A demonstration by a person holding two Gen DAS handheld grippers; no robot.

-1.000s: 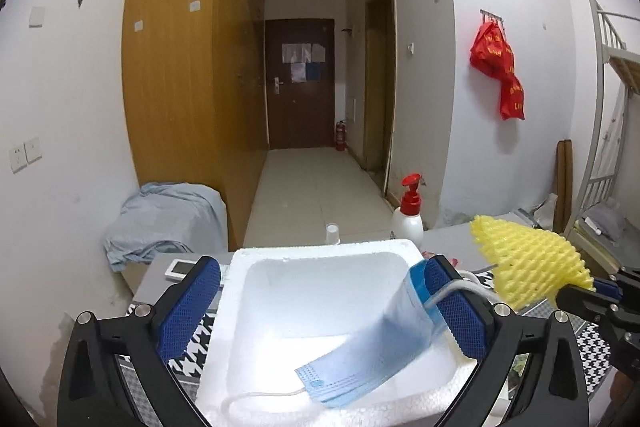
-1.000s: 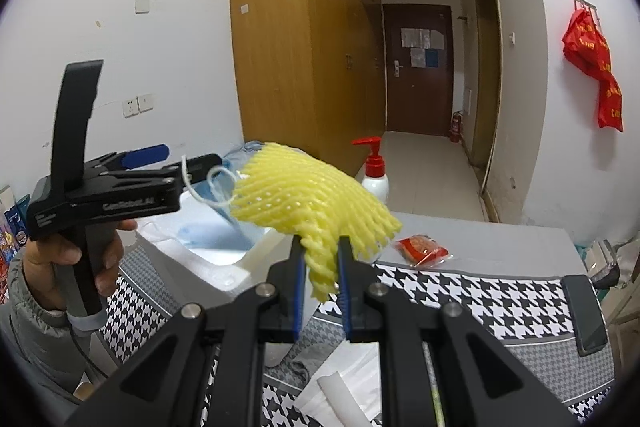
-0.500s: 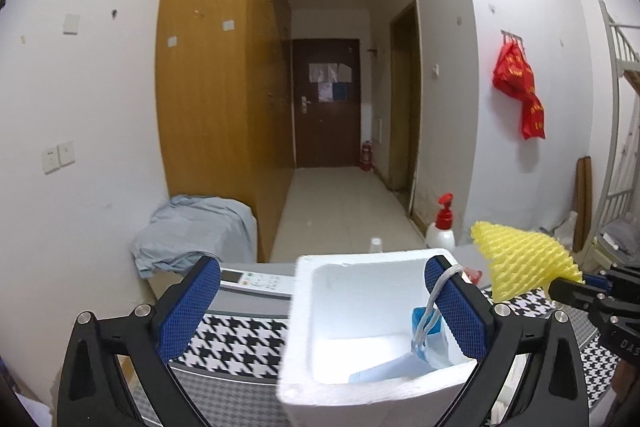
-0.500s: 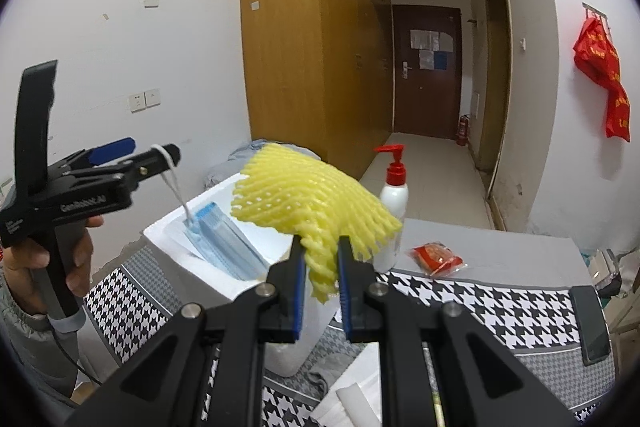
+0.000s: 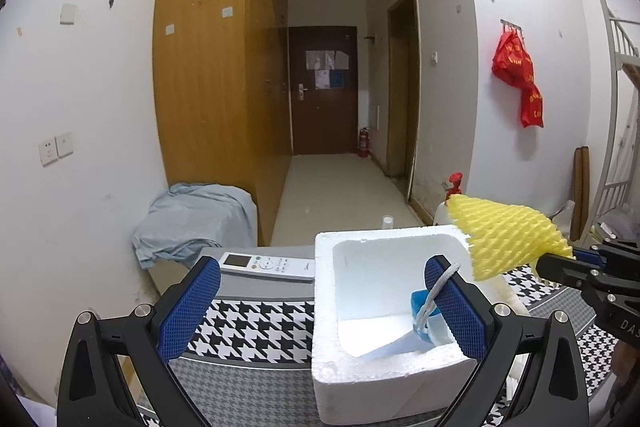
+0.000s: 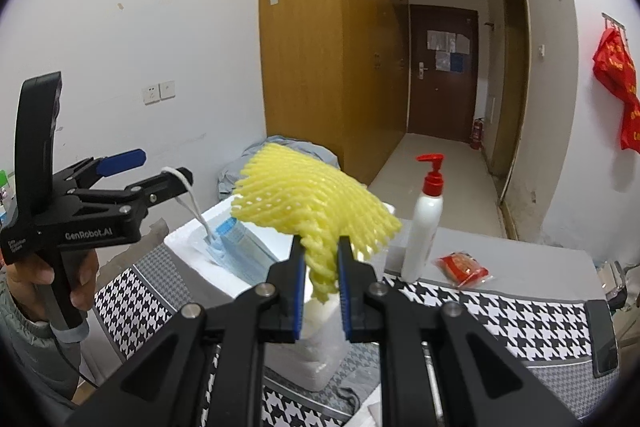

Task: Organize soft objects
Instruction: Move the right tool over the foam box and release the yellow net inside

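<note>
Right claw [image 6: 320,275] pinches the yellow net [image 6: 312,203]; left claw [image 5: 320,303] gapes, mask [image 5: 404,341] loop snagged on one finger; box [image 5: 360,363] hides the mask's lower part.

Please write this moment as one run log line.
left hand-held gripper: open, white ear loop snagged | blue face mask: in white foam box | right hand-held gripper: shut on yellow foam net

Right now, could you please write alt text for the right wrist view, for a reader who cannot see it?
The right gripper pinches a yellow foam fruit net above a white foam box holding a blue face mask. At left, the left gripper, held in a hand, has the mask's ear loop hooked over one finger. A red-topped pump bottle stands on the houndstooth-covered table.
</note>
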